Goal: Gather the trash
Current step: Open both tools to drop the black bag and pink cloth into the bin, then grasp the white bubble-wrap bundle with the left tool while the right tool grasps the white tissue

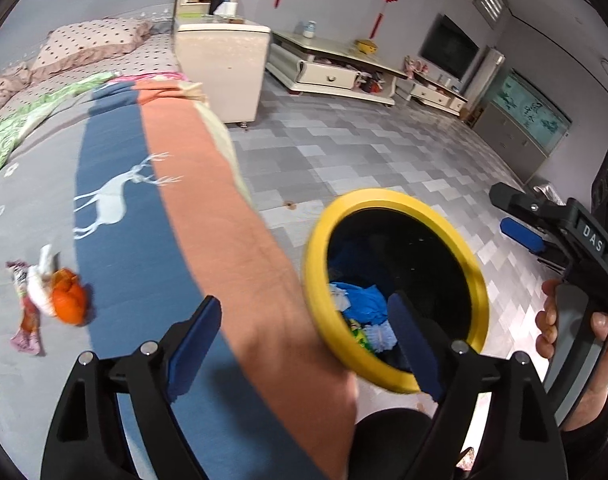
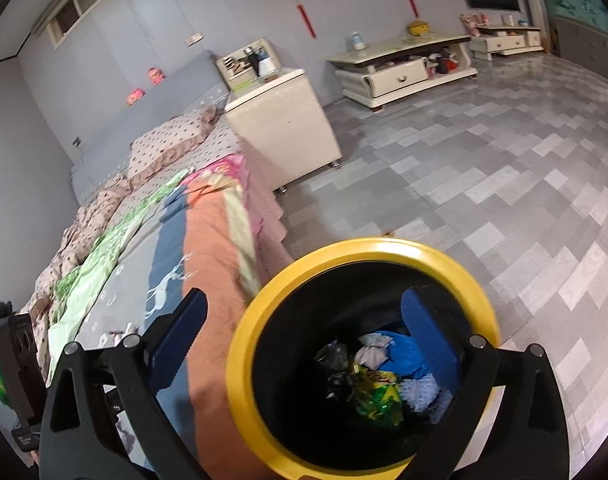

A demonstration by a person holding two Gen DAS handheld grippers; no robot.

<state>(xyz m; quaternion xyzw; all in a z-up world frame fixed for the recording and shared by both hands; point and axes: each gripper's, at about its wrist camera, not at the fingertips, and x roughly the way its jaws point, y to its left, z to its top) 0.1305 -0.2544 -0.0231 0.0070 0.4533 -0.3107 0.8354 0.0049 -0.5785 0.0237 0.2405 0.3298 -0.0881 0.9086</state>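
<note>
- A yellow-rimmed black trash bin (image 2: 360,360) stands on the grey tiled floor (image 2: 484,184), just beside the edge of a bed (image 1: 151,208).
- Inside the bin lie blue plastic, crumpled paper and a green-yellow wrapper (image 2: 378,394).
- The right gripper (image 2: 304,344) hangs over the bin's mouth, jaws spread wide, nothing between them.
- The left gripper (image 1: 304,344) is above the bed edge and bin rim, also released and empty.
- On the bedspread to the left sit orange peel (image 1: 68,298), a white tissue (image 1: 39,292) and snack wrappers (image 1: 25,328).
</note>
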